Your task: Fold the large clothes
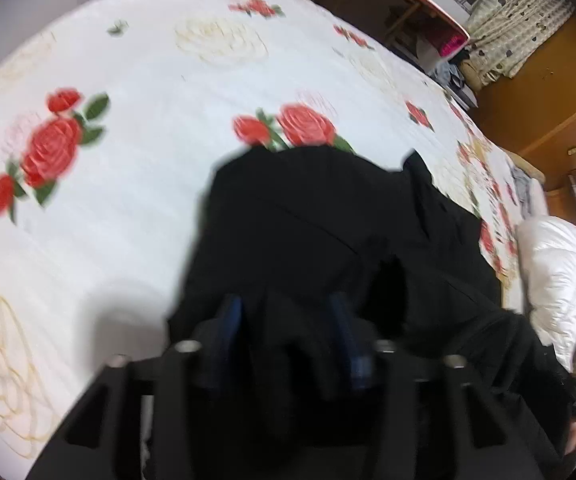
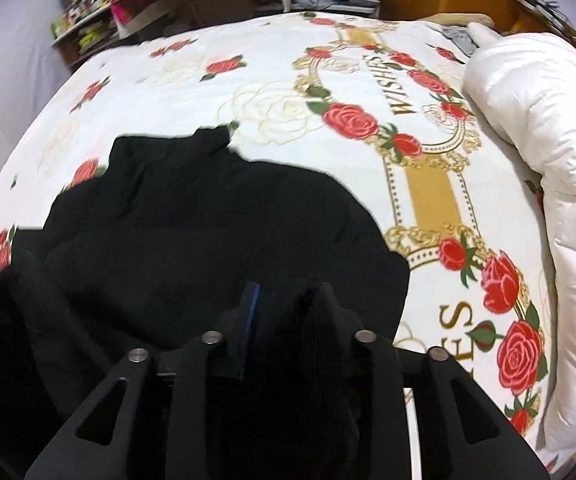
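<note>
A large black garment (image 1: 308, 216) lies bunched on a bed with a white rose-print cover (image 1: 127, 160). In the left wrist view my left gripper (image 1: 288, 320) is shut on a fold of the black garment, with cloth bunched between its blue-padded fingers (image 1: 229, 316). In the right wrist view the same black garment (image 2: 191, 216) spreads ahead and to the left on the bed cover (image 2: 247, 80). My right gripper (image 2: 283, 312) is shut on the garment's near edge, cloth packed between the fingers. Both views are motion-blurred.
A rolled white duvet (image 2: 540, 140) lies along the bed's right side, also seen in the left wrist view (image 1: 556, 276). A wooden desk (image 1: 408, 0) and cluttered shelves (image 2: 87, 20) stand beyond the bed. A wooden wardrobe (image 1: 548, 100) is at the right.
</note>
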The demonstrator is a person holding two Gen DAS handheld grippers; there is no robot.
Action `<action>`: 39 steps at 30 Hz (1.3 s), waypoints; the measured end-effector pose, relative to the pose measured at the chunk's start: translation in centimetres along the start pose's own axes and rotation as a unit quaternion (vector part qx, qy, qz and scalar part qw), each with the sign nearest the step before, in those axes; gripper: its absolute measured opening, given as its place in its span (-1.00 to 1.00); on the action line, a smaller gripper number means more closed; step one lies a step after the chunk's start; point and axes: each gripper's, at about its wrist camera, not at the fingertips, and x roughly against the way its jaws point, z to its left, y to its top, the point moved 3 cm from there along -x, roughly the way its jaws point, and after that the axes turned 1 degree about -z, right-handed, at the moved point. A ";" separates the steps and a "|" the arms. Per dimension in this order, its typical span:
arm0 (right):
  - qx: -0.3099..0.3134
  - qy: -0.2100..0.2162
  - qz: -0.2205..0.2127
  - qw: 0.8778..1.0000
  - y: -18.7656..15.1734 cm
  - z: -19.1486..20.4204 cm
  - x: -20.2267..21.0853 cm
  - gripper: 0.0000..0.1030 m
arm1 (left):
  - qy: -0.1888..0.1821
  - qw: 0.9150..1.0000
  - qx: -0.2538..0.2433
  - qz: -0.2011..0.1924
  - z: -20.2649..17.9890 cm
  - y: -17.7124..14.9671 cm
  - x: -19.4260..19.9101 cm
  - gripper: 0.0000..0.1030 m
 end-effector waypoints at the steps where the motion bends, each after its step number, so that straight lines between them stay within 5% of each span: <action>1: -0.002 -0.007 -0.005 1.000 0.1 -0.3 0.1 -0.30 | -0.004 1.000 0.007 -0.019 0.4 0.3 0.7 0.18; 4: -0.011 -0.043 -0.032 0.999 0.8 -1.3 0.5 -0.19 | 0.002 0.999 0.027 -0.033 1.3 1.1 1.9 0.39; 7: -0.035 -0.060 -0.055 0.996 0.8 -2.3 1.5 -0.13 | 0.028 0.999 -0.015 -0.032 0.7 0.8 2.6 0.39; 14: 0.013 -0.007 -0.109 0.994 -1.0 -3.6 6.3 -0.11 | -0.039 0.994 -0.095 -0.020 0.3 -1.4 4.5 0.48; 19: 0.104 0.045 -0.110 0.987 -4.8 -3.4 8.1 0.20 | -0.037 0.984 -0.174 -0.006 -0.2 -3.5 3.6 0.53; 25: 0.151 0.106 -0.071 0.980 -8.1 -2.6 5.1 0.33 | -0.044 0.979 -0.199 0.014 -0.9 -4.3 0.3 0.53; 33: 0.126 0.195 -0.059 0.971 -6.1 0.8 0.1 0.45 | -0.028 0.981 -0.193 0.005 -1.6 -3.4 -2.5 0.60; 39: 0.092 0.207 -0.050 0.973 -5.4 1.0 -1.8 0.45 | -0.012 0.979 -0.202 -0.002 -1.7 -3.6 -3.4 0.60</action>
